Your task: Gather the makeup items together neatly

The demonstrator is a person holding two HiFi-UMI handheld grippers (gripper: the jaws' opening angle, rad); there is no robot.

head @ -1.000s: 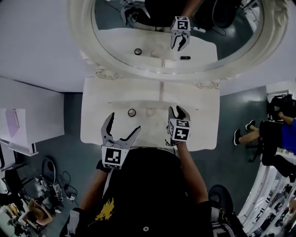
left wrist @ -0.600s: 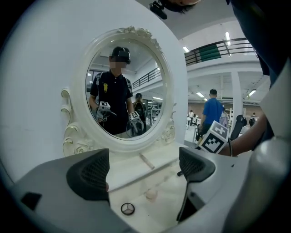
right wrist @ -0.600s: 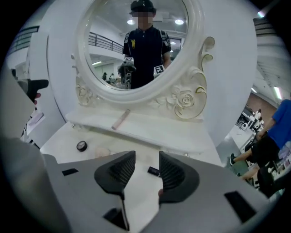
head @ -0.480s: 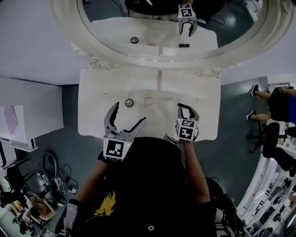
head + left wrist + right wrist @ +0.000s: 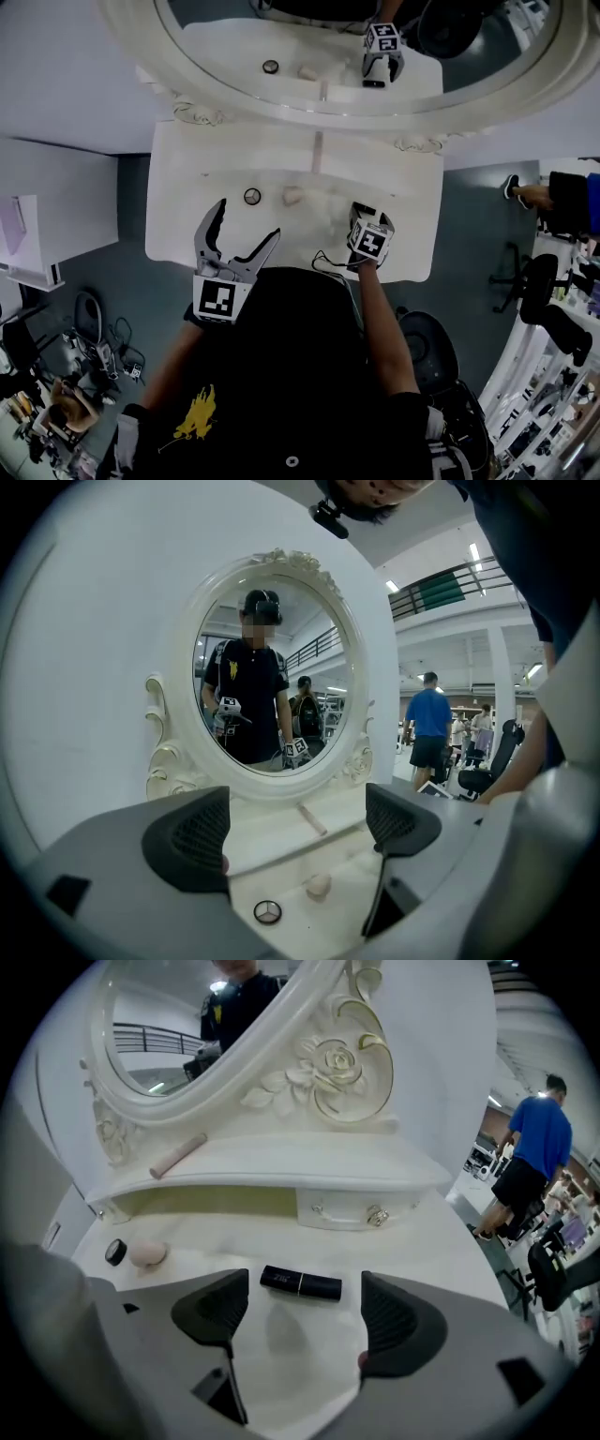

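Observation:
A black lipstick (image 5: 300,1282) (image 5: 361,208) lies flat on the white vanity table (image 5: 187,187), just past the tips of my right gripper (image 5: 300,1312) (image 5: 367,223). That gripper's jaws have just been opening; nothing is between the pads. To the left sit a beige sponge (image 5: 147,1253) (image 5: 292,196) (image 5: 319,885) and a small round black compact (image 5: 115,1252) (image 5: 251,196) (image 5: 268,911). A pink stick (image 5: 178,1155) (image 5: 318,150) (image 5: 312,819) rests on the raised shelf. My left gripper (image 5: 234,246) (image 5: 295,832) hovers open and empty at the table's front, short of the compact.
An ornate oval mirror (image 5: 356,94) rises behind the shelf and reflects the items and the person. A small drawer with a metal knob (image 5: 377,1215) sits under the shelf. The table's right edge (image 5: 439,234) lies close to my right gripper. People and chairs stand off to the right.
My right gripper has dropped toward the table and to the right, ending over the lipstick with its jaws wider. The left gripper has barely moved.

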